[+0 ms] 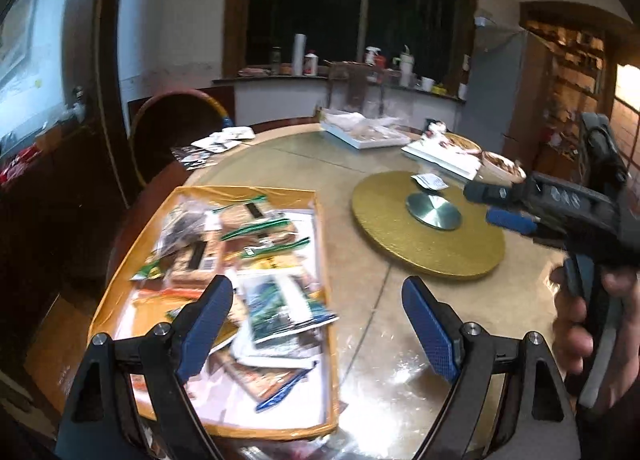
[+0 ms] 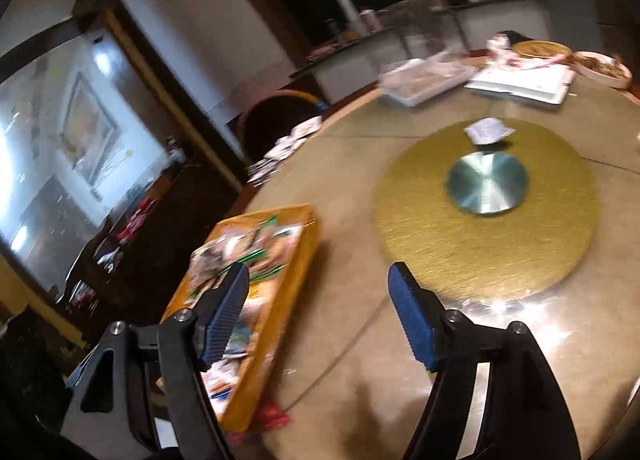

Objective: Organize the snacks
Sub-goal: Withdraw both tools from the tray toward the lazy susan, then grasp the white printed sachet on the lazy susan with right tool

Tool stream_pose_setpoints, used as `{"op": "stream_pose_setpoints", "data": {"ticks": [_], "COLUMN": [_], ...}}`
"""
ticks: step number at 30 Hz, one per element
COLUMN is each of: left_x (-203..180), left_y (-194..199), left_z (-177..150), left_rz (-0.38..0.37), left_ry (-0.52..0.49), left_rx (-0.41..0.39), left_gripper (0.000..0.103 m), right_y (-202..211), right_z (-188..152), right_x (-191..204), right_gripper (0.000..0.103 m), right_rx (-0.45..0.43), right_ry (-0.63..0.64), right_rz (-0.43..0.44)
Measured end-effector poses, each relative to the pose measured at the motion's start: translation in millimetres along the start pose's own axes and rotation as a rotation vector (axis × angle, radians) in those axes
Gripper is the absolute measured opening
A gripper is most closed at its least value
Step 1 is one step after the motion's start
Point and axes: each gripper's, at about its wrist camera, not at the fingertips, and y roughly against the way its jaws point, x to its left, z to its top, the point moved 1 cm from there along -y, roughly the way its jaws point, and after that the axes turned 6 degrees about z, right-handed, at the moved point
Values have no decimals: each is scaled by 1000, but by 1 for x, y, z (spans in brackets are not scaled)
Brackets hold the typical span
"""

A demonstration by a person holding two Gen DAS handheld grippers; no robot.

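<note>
An orange tray (image 1: 120,280) on the round table holds a heap of several snack packets (image 1: 248,260); it also shows in the right wrist view (image 2: 296,244). My left gripper (image 1: 316,324) is open and empty, hovering above the tray's right side. My right gripper (image 2: 320,296) is open and empty above the table, to the right of the tray. In the left wrist view the right gripper (image 1: 496,204) comes in from the right, over the gold turntable (image 1: 424,236). A small white packet (image 1: 430,181) lies on the turntable's far edge.
The turntable has a silver centre disc (image 2: 486,182). White trays (image 1: 362,132) and bowls (image 1: 502,166) stand at the table's far side. Loose packets (image 1: 216,142) lie at the far left edge by a chair (image 1: 176,128). A red wrapper (image 2: 272,418) lies beside the tray's near corner.
</note>
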Motion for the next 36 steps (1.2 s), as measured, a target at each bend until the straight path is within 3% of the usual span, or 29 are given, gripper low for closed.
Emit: {"op": "stream_pose_setpoints", "data": {"ticks": [5, 13, 16, 18, 20, 23, 26, 29, 30, 36], "left_x": [-15, -8, 3, 8, 10, 10, 6, 3, 3, 4], "left_y": [-17, -29, -26, -23, -23, -26, -28, -28, -28, -20], "left_z": [9, 23, 19, 15, 11, 7, 5, 5, 6, 5], "left_rz": [20, -20, -48, -64, -80, -86, -89, -90, -95, -82], "left_ry": [-53, -12, -3, 2, 4, 1, -20, -23, -19, -3], "left_rx": [35, 56, 63, 66, 66, 73, 84, 80, 82, 76], "left_gripper": [87, 87, 87, 87, 87, 87, 87, 87, 87, 87], "right_y": [-11, -82, -113, -133, -154, -173, -183, -190, -191, -182], "right_z": [46, 130, 153, 163, 172, 177, 171, 163, 160, 138], "right_x": [-39, -109, -145, -159, -167, -184, -195, -192, -191, -175], "right_gripper": [72, 71, 60, 59, 59, 59, 58, 36, 24, 20], "right_rx": [10, 69, 96, 115, 147, 160, 188, 203, 210, 211], "right_ry": [-52, -94, -130, -143, -101, -107, -143, -127, -120, -125], "right_rz": [-105, -291, -353, -360, -436, -502, -482, -487, -491, -439]}}
